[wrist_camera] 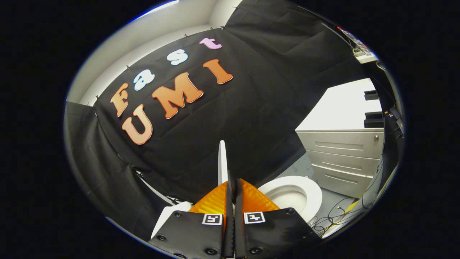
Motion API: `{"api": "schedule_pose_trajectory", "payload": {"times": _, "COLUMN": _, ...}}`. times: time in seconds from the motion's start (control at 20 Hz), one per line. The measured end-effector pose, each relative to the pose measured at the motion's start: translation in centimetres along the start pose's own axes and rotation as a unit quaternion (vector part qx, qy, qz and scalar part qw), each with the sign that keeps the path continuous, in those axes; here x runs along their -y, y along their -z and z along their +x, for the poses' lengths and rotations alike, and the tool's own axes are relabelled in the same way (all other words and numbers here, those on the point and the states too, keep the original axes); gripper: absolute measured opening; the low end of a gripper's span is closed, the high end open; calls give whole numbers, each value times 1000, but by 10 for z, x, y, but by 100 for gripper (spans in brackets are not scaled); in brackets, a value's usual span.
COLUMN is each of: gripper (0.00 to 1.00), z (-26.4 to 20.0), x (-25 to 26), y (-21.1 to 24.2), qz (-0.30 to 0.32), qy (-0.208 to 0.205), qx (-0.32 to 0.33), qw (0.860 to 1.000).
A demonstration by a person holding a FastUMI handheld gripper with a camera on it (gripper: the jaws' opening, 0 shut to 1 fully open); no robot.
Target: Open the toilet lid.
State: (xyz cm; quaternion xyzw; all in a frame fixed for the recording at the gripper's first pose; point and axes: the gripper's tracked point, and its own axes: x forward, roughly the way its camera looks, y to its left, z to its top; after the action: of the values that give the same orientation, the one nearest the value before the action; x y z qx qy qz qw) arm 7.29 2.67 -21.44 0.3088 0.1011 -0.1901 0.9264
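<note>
The toilet bowl sits at lower right of centre, its white seat ring exposed and the basin inside pale and bare as far as can be seen — the near part is hidden behind the gripper. The lid stands raised and edge-on, a thin white blade rising just above the fingers at the middle of the frame, against the black cloth wall. The gripper points forward and somewhat upward from the bottom centre, its two fingers drawn close with only a narrow slit between them; the lid's lower edge runs down into that slit, so the fingers appear to pinch the lid, though the contact itself is too tight to confirm fully. To the left of the fingers, at lower left, a white piece of the toilet's body shows. At right stands a pale drawer cabinet with three drawer fronts, all shut — its flat top bare and bright. Loose cables trail over the floor at lower right, between bowl and cabinet.
</note>
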Motion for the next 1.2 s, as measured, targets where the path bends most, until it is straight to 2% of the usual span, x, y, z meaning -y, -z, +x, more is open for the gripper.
{"api": "schedule_pose_trajectory", "payload": {"times": 0.2, "gripper": 8, "z": -2, "x": -25, "y": 3, "qz": -40, "qy": -8, "qx": -10, "qw": 999}}
{"api": "schedule_pose_trajectory", "payload": {"times": 0.7, "gripper": 9, "z": -11, "x": -79, "y": 12, "qz": -79, "qy": -21, "qx": -7, "qw": 997}}
{"api": "schedule_pose_trajectory", "payload": {"times": 1.2, "gripper": 9, "z": -29, "x": -166, "y": 42, "qz": -153, "qy": -54, "qx": -20, "qw": 986}}
